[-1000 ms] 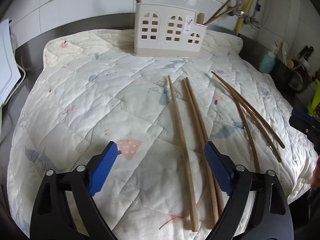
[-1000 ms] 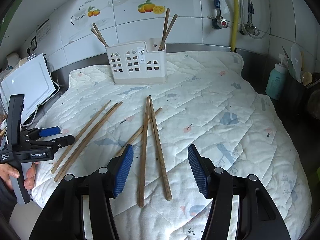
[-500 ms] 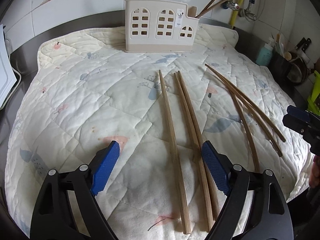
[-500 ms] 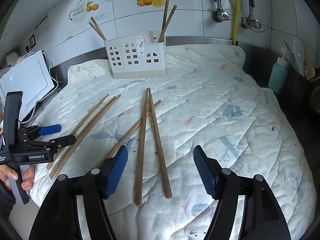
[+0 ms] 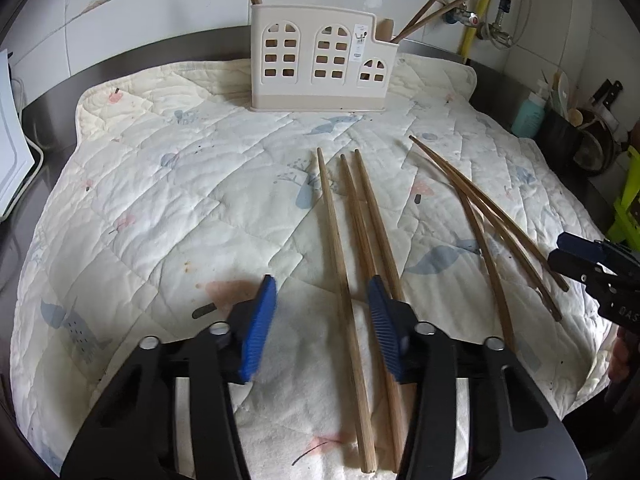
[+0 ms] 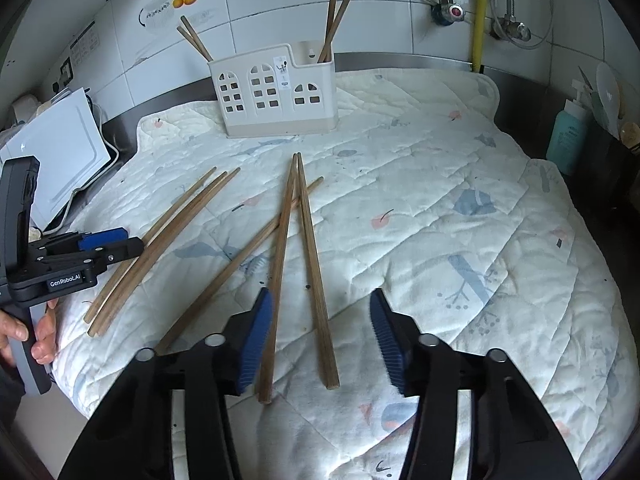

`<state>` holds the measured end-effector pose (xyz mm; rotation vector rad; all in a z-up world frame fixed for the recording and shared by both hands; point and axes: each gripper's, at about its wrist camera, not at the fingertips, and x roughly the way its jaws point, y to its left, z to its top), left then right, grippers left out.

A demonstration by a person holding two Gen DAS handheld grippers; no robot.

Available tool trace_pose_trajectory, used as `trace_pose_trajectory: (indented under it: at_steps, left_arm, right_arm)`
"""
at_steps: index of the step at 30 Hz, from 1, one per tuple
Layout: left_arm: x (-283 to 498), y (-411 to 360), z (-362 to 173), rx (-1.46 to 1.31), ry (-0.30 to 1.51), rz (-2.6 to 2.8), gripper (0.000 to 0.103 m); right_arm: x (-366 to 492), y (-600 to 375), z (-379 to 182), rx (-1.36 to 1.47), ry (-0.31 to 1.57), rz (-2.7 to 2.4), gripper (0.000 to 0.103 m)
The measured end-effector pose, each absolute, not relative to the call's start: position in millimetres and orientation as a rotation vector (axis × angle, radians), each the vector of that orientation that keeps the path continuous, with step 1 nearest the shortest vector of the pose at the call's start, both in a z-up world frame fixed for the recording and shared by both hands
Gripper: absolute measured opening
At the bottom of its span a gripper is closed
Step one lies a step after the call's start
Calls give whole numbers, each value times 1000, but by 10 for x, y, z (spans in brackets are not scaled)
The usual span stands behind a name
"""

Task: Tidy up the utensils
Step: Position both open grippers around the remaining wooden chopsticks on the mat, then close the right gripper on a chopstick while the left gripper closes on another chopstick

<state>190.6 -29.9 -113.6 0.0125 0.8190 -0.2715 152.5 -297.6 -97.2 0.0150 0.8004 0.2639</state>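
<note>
Several wooden chopsticks lie loose on a quilted mat. A cream utensil holder with window cut-outs stands at the back with chopsticks upright in it. My left gripper is low over the left group, and its jaws are closing. One chopstick lies between them untouched, and two more run under its right finger. My right gripper is closing around two crossed chopsticks. Its pads do not press on them. A third chopstick passes under its left finger.
A white board leans at the mat's left edge. A teal bottle and a dark pot of utensils stand on the right. Pipes and a yellow hose run down the tiled wall. A hand holds the left gripper's handle.
Both grippers' jaws have narrowed around the chopsticks below them. The right gripper has sunk slightly toward the mat. No chopstick has moved.
</note>
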Motion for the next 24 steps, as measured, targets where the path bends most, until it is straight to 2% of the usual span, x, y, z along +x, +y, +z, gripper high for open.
trace_pose_trajectory:
  at_steps: [3, 6, 9, 13, 14, 24]
  left_arm:
    - [1892, -309, -1133, 14, 814, -273, 38]
    - [1886, -326, -1134, 22, 815, -273, 38]
    - [1879, -350, -1136, 31, 816, -276, 33]
    - [1895, -359, -1147, 40, 822, -269, 33]
    - [1903, -349, -1148, 35, 825, -268, 29]
    - [1908, -373, -1159, 28, 836, -282, 26]
  right_arm:
    - [1543, -2970, -1003, 15, 806, 267, 39]
    - [1559, -2968, -1046, 18, 817, 273, 31]
    - [1567, -2952, -1068, 11, 818, 275, 29]
    - [1586, -2934, -1085, -2, 820, 278, 22]
    - [1592, -2934, -1090, -5, 820, 277, 20]
    - [1605, -2858, -1120, -78, 812, 246, 16]
